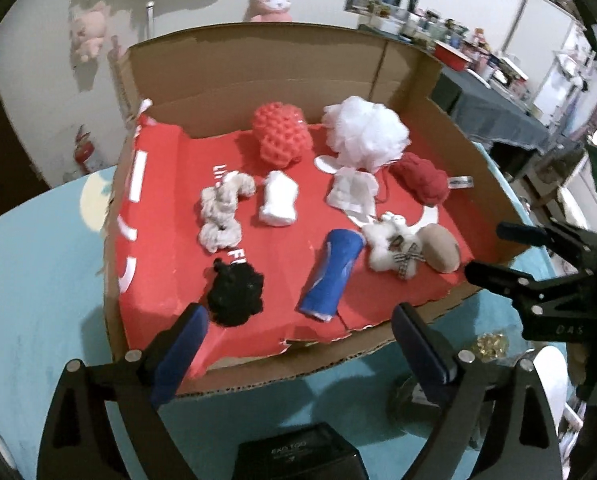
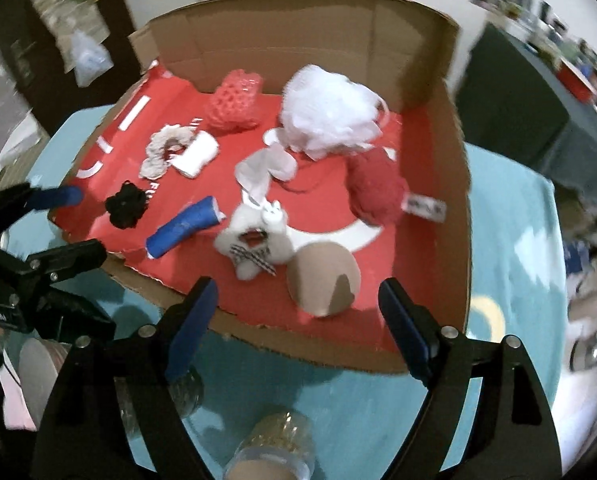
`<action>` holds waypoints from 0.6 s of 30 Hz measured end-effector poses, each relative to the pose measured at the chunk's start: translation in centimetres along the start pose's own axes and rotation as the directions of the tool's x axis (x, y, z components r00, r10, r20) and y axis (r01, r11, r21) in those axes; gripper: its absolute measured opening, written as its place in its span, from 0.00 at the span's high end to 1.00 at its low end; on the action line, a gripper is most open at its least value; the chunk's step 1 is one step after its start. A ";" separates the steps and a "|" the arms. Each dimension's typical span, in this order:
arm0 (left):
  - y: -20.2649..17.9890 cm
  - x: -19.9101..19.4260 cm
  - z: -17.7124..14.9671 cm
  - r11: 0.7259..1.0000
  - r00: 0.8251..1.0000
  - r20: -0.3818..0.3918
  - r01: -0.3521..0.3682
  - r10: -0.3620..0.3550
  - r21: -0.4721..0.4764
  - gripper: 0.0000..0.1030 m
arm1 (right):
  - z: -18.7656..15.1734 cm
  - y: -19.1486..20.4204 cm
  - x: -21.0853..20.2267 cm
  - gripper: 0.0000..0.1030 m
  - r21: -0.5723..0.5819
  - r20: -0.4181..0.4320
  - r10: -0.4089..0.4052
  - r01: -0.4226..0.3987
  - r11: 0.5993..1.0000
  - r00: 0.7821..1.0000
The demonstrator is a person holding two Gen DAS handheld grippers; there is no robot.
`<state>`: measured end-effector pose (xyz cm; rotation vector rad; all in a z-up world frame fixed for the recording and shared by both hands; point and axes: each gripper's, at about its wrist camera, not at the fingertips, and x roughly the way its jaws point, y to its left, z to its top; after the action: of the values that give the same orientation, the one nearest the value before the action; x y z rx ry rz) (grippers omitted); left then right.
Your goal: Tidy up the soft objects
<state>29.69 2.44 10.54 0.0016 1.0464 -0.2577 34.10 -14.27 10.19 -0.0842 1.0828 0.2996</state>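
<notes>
Inside the cardboard box [image 1: 438,120], on its red floor, lie a white puff [image 1: 366,130], red ball [image 1: 280,134], blue roll [image 1: 330,274] and black scrunchie [image 1: 236,294]. Above the near edge, the left gripper [image 1: 300,320] and the right gripper [image 2: 296,294] both gape wide, empty.

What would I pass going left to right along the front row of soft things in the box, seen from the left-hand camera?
Black fuzzy scrunchie → blue rolled cloth → white plush toy with a checked bow → tan rounded cushion.
</notes>
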 end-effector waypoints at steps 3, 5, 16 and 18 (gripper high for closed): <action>0.3 0.2 -0.1 1.000 1.000 -0.005 -0.006 0.006 -0.027 0.07 | -0.6 -0.3 -0.3 0.20 0.042 0.009 -0.016 0.016 0.999 1.000; 0.3 0.5 -0.1 0.999 1.000 -0.011 -0.009 0.008 -0.041 0.07 | -0.9 -0.6 -0.1 0.20 0.077 0.009 -0.012 0.012 0.997 1.000; 0.0 1.9 -0.4 0.996 0.999 -0.032 -0.044 0.042 -0.072 0.07 | -1.1 -0.3 1.0 0.20 0.130 0.001 -0.022 0.022 0.991 1.000; 0.0 2.2 -0.5 0.996 0.998 -0.040 -0.043 0.040 -0.078 0.07 | -1.2 -0.3 1.1 0.20 0.130 0.001 -0.035 0.035 0.991 0.999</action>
<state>30.32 2.08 8.41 -0.0430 1.0929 -0.1787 33.67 -14.62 8.63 0.0134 1.0941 0.1972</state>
